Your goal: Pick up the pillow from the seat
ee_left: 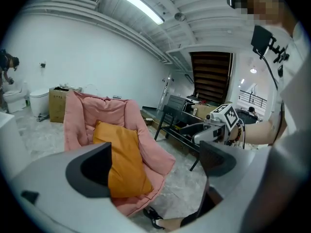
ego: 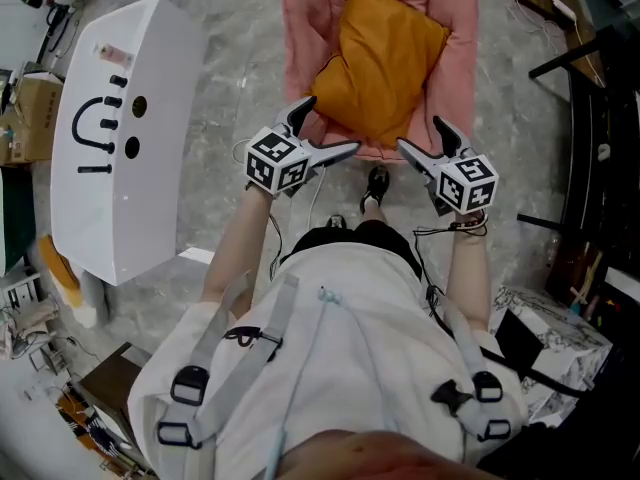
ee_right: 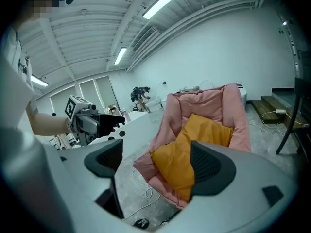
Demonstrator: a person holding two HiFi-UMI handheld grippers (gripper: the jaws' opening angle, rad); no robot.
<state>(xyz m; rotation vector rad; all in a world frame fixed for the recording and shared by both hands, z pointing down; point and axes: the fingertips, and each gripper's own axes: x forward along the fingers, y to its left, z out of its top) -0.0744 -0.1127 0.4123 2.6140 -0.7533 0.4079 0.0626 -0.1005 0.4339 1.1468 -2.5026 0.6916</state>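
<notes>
The orange fabric pillow (ego: 385, 63) lies in the pink padded seat (ego: 303, 38) at twelve o'clock; the frame cuts off the seat's top. The left gripper (ego: 333, 124) at the pillow's seven o'clock and the right gripper (ego: 419, 132) at five o'clock both gape wide, holding nothing. Their jaws hide parts of the seat's front edge.

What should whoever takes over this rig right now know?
Left hand-held gripper: open, empty, at the seat's front left edge.
Right hand-held gripper: open, empty, at its front right.
The soft orange fabric pillow lies in the padded pink chair seat, untouched.
Done: grippers placed either side, in front of the pillow.
To do: close on the pillow, lift it off.
</notes>
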